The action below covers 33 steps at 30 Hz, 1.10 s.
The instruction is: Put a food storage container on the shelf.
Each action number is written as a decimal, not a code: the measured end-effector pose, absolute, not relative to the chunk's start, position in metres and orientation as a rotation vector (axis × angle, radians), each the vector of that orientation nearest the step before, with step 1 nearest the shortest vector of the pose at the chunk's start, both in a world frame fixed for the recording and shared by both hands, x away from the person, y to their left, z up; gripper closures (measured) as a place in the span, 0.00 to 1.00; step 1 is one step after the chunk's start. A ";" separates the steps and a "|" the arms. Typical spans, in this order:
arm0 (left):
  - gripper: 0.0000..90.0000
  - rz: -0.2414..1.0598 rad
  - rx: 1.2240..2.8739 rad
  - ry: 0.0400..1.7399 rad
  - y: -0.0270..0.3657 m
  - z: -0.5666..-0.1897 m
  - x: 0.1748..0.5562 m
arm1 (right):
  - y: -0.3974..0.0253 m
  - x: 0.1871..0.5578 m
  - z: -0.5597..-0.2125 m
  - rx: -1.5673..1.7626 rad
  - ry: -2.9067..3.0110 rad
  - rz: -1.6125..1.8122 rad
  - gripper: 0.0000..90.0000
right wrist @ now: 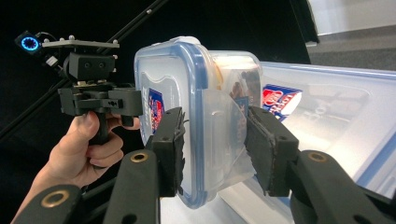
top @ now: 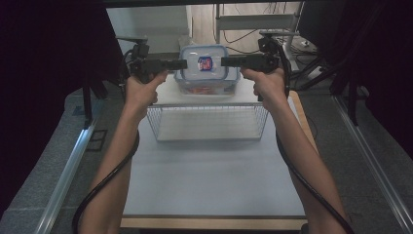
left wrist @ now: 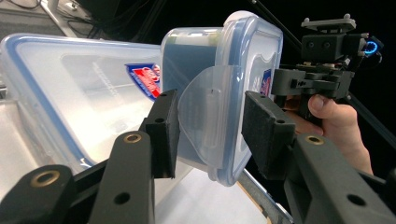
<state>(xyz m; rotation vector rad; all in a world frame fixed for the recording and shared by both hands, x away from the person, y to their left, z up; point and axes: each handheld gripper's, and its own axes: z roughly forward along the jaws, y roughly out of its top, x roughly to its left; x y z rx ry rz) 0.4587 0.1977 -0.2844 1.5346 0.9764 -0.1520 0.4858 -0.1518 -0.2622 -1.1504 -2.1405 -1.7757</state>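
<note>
A small clear container (top: 204,63) with a blue-rimmed lid is held on its side between both grippers, just above the lid of a larger clear container (top: 204,87). My left gripper (top: 184,64) comes in from the left. In the left gripper view its jaws (left wrist: 210,126) are shut on the small container's side latch flap (left wrist: 205,112). My right gripper (top: 225,61) comes in from the right. The right gripper view shows its jaws (right wrist: 215,140) closed on the opposite flap (right wrist: 224,126). The small container (right wrist: 173,79) carries a red and blue logo.
The large container stands at the far end of the white table (top: 209,180), behind a white wire basket (top: 209,122). Black cables trail from both grippers along the forearms. Dark curtains and stands flank the table.
</note>
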 end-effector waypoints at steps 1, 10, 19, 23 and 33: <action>0.63 -0.154 1.536 0.979 0.198 -0.286 0.460 | -0.152 0.487 -0.264 -1.157 -2.132 -1.772 0.64; 0.63 -0.018 1.622 1.054 0.184 -0.281 0.464 | -0.152 0.494 -0.270 -1.206 -2.133 -1.748 0.65; 0.62 -0.033 1.602 1.067 0.180 -0.284 0.467 | -0.151 0.500 -0.270 -1.265 -2.124 -1.754 0.61; 0.60 -0.056 1.588 1.071 0.180 -0.286 0.468 | -0.150 0.502 -0.270 -1.290 -2.130 -1.763 0.59; 0.49 -0.059 1.568 1.055 0.177 -0.287 0.468 | -0.146 0.502 -0.267 -1.332 -2.269 -1.808 0.53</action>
